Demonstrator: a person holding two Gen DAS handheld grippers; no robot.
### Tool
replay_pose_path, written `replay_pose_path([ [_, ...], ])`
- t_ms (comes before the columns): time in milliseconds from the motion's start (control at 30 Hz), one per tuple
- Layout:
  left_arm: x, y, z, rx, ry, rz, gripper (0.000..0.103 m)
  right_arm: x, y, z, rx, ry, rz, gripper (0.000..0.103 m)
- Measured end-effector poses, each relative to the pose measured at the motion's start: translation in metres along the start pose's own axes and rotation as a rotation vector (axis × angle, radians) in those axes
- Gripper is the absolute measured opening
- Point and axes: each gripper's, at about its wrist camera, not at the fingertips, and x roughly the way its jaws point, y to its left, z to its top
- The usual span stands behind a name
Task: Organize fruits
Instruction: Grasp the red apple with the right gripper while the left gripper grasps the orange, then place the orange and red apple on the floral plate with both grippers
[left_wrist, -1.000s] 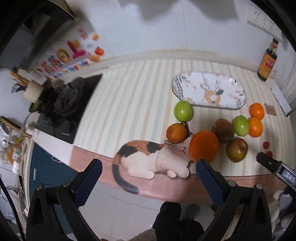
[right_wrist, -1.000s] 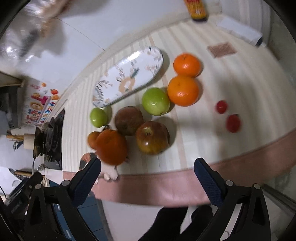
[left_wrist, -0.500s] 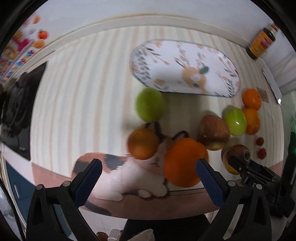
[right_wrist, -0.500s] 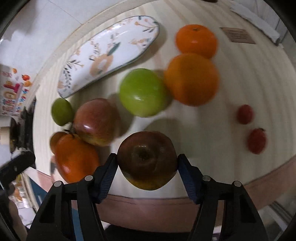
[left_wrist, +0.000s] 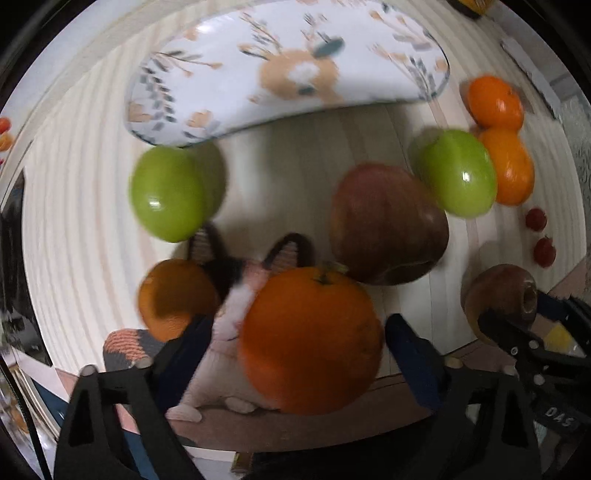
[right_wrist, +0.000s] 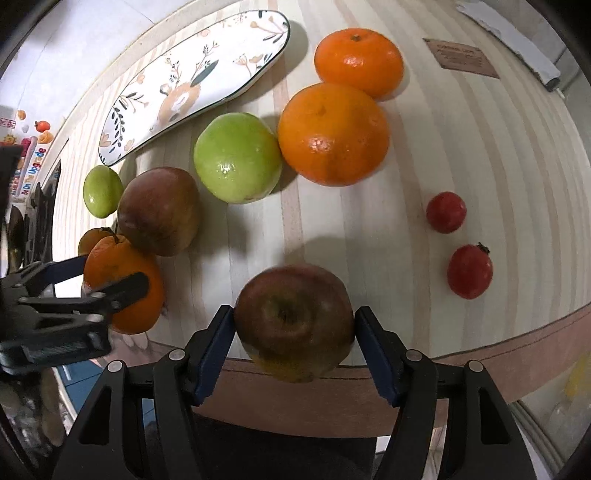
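Nearest the counter's edge, the right gripper (right_wrist: 294, 326) clamps a dark red apple (right_wrist: 293, 321). Left of that apple, the left gripper (left_wrist: 299, 345) has just been closing, its jaws straddling a big orange (left_wrist: 310, 339). Beyond the apple lie other fruit and a plate (right_wrist: 192, 85).

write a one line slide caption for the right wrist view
Right gripper clamps a dark red apple at the counter's front edge while the left gripper straddles a large orange beside the empty patterned plate.
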Motion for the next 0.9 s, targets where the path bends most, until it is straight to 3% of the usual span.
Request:
replay_pose_path([
  [33, 0.005, -0.002, 0.001, 0.015, 0.019, 0.006, 0.078, 0.001, -0.002, 0.0, 0.004, 0.007, 0.005, 0.07],
  [133, 0.009, -0.004, 0.001, 0.023, 0.017, 0.027, 0.077, 0.009, -0.005, 0.003, 0.016, 0.031, 0.028, 0.07],
  [433, 0.0, 0.018, 0.005, -0.069, -0.008, -0.027, 0.076, 0.017, -0.002, 0.0, -0.011, 0.103, 0.01, 0.071],
  [667, -0.012, 0.014, -0.013, -0.057, -0.033, -0.037, 0.075, 0.009, 0.019, 0.007, -0.094, 0.086, -0.044, 0.067],
  [900, -0.064, 0.021, -0.018, -0.086, -0.09, -0.069, 0.075, -0.037, 0.046, 0.039, -0.133, 0.02, 0.045, 0.067],
])
